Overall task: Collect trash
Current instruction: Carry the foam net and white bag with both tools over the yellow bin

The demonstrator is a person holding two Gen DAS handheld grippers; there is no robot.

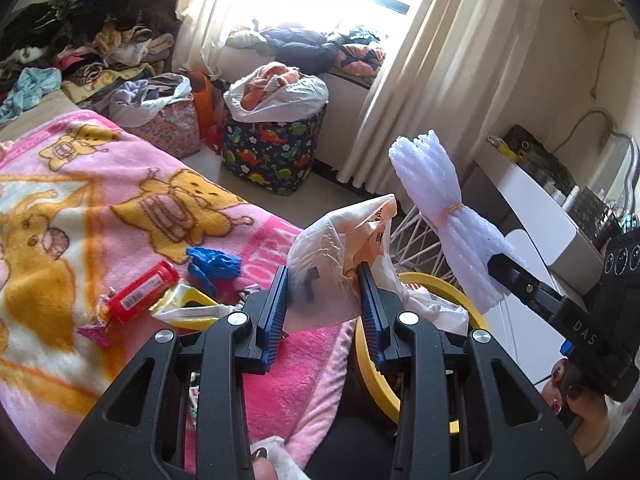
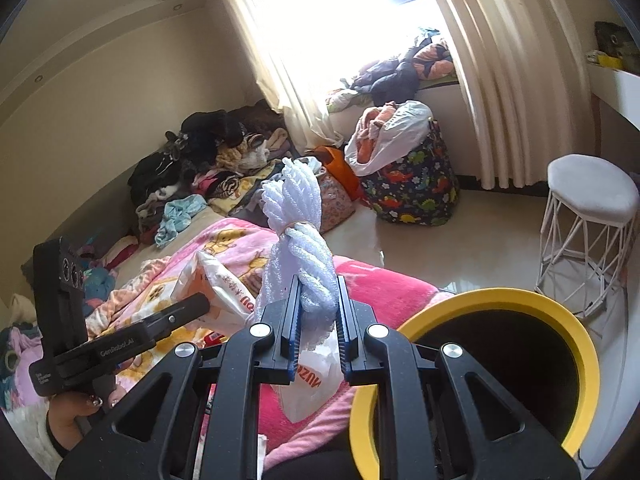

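Left wrist view: left tool [image 1: 325,304] pinching crumpled translucent plastic bag [image 1: 340,252], right tool [image 2: 318,322] clamped on rubber-banded white foam-net bundle [image 2: 298,224], both beside yellow-rimmed round bin [image 2: 496,308]; risk: slippery film or tall bundle slipping onto pink cartoon blanket [image 1: 100,184] short of the rim

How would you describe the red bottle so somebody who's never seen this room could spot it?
Start at the pink cartoon-bear blanket covering the bed. Near its edge lies a small litter pile beside crumpled blue gloves. The red bottle lies on its side there, the only red cylinder, with a white barcode label.
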